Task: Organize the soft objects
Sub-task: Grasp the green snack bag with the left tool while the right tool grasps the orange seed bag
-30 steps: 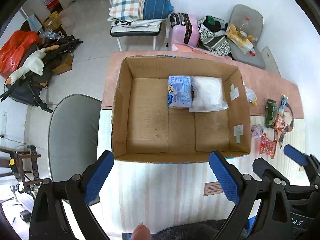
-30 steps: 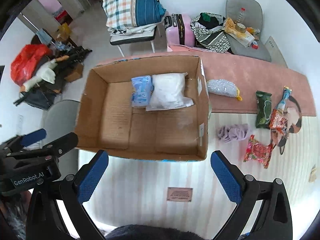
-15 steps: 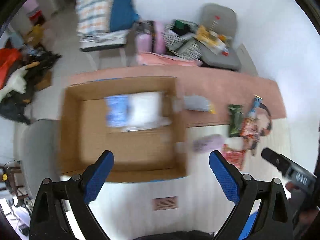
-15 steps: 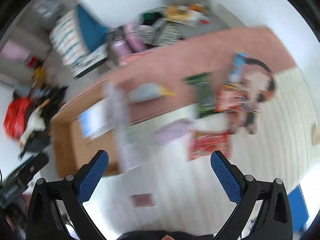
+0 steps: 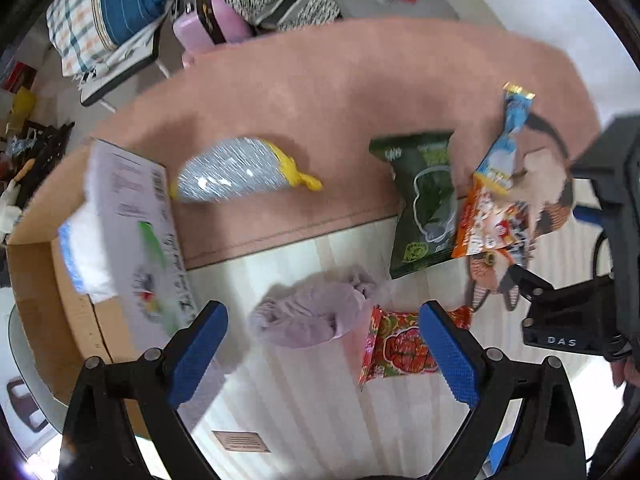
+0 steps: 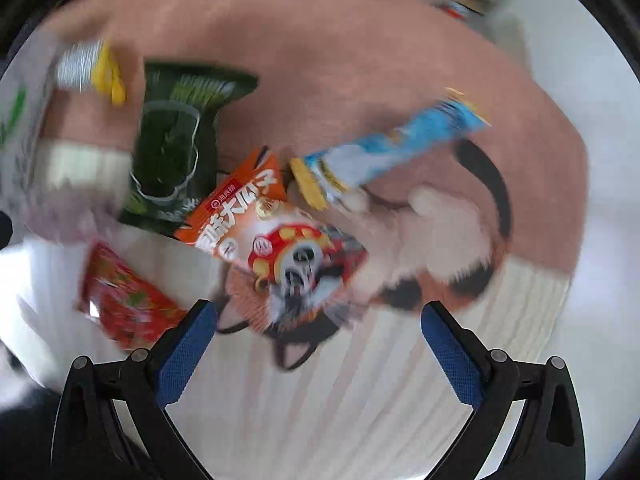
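My left gripper is open and empty, just above a crumpled lilac cloth on the striped table. A silver pouch with a yellow end lies on the pink mat beyond it. The cardboard box stands at the left, with a white and blue pack inside. My right gripper is open and empty over a calico cat plush, which lies partly under an orange snack bag. The right wrist view is blurred. The right gripper's body shows at the left view's right edge.
Snack packs lie around the plush: a dark green bag, a red bag and a blue stick pack. A chair with folded bedding and a pink suitcase stand beyond the table.
Both grippers have swung right from the box and dropped lower. The left now sits over the lilac cloth, the right over the cat plush and snack packs. Both stay open.
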`<state>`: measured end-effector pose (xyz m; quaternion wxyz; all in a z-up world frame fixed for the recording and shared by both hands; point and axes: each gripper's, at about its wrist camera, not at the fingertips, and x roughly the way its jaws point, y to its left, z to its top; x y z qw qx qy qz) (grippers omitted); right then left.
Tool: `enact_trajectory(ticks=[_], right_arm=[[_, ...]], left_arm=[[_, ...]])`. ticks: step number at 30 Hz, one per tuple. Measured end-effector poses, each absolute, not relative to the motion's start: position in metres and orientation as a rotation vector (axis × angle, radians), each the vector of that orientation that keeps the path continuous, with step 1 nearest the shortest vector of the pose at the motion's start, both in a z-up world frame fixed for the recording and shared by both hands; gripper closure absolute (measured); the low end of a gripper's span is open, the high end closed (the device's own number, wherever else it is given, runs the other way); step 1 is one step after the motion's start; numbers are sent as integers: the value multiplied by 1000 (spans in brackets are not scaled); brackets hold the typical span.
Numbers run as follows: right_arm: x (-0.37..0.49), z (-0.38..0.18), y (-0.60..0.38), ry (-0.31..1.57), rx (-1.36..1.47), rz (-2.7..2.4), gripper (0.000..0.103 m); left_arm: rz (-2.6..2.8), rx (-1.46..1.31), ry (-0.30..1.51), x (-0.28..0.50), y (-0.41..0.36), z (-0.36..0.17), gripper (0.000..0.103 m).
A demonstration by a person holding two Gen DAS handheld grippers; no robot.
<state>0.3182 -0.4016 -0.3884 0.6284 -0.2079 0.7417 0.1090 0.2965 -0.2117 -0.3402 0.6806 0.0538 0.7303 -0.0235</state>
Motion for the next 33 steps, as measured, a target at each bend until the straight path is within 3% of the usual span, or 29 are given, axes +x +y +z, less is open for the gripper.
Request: enact_trajectory(ticks=[3,6,7,12,15,18,24,26,29,31,33], right_arm=[[324,-413,-391,1692,-548,331,5],[334,-428,-393,1718,-502,357,32],[337,-431,-397,1728,-468,345,48],[348,-436,-466,1881,70,67,48],[347,-433,-498,1869,273,-16,47],[348,-428,-514,1827,292,-38,34],[350,-429,-524,1822,291,-4,32],[353,-431,-527,1819,304,-3,32],[359,-436,-514,1819,293,-4,32],[363,-438,-509,1819,266,-6,32],[363,-442,-493,1823,240,-13,32]], left_arm=[[-30,108,1684,294,-217,-361,5],[5,111,1703,294,-218,-374,5],[13,107,1706,295,-218,-377,5],[25,72,1701,310,-226,-382,5],[-7,42,1705,327,-241,-389,5],[-45,-3,1733,343,-256,-403,5],[-86,-30,1814,363,-281,-436,6],[-94,-5,1826,364,-290,-442,10],[-99,31,1837,367,-303,-449,23],[-89,59,1847,367,-308,-454,46],[-75,84,1851,370,-307,-456,56]])
